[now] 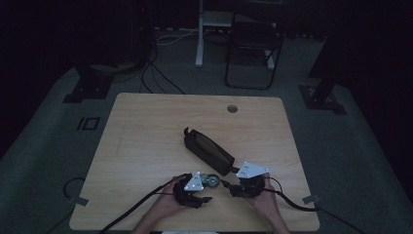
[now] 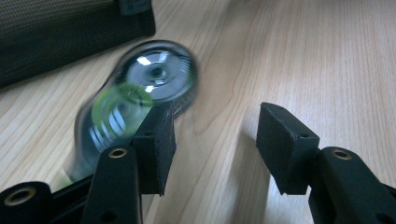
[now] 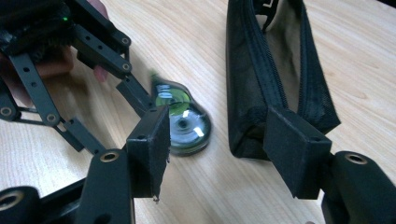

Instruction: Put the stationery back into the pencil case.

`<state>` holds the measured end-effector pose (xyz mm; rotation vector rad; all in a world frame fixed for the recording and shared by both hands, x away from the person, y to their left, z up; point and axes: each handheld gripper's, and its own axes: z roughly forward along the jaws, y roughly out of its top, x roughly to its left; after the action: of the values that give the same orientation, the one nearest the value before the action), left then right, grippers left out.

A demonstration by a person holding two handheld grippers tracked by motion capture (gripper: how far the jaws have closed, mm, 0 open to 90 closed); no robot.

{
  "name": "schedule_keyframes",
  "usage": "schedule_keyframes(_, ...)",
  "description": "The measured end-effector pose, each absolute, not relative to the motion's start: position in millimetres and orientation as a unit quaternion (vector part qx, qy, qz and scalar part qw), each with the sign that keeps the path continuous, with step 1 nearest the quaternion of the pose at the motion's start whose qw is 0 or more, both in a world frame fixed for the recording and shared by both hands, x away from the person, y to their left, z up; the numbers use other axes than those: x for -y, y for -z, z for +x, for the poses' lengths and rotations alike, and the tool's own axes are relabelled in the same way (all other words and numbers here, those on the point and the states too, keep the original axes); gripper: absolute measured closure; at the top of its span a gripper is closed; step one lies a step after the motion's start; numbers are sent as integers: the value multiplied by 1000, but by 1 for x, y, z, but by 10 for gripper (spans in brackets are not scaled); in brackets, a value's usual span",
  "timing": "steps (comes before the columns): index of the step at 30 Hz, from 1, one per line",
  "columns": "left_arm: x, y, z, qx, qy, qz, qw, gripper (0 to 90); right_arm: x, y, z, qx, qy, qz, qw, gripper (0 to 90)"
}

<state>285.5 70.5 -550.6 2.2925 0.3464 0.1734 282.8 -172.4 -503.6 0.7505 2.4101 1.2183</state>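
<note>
A black zip pouch (image 1: pixel 207 150) lies at a slant in the middle of the wooden table (image 1: pixel 146 126), its zipper open (image 3: pixel 275 79). Just before its near end lies a small clear tape dispenser with a green wheel (image 1: pixel 211 180) (image 2: pixel 144 88) (image 3: pixel 184 123). My left gripper (image 1: pixel 207 192) (image 2: pixel 215 140) is low over the table with its jaws apart and bare wood between them; the dispenser lies against the outer side of its left jaw. My right gripper (image 1: pixel 228 185) (image 3: pixel 217 140) faces it, open, with one jaw before the dispenser and the other before the pouch's corner.
A round cable hole (image 1: pixel 232 108) sits near the table's far edge. A black folding chair (image 1: pixel 253 48) and a white post (image 1: pixel 199 34) stand on the floor beyond. Cables trail from both grippers over the table's front edge.
</note>
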Motion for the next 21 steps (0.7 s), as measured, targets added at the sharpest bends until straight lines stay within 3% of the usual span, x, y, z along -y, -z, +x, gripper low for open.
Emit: schedule_keyframes(21, -93, 540, 289, -161, -123, 914, 350, 394, 145, 512, 290, -860, -440, 222, 135, 403)
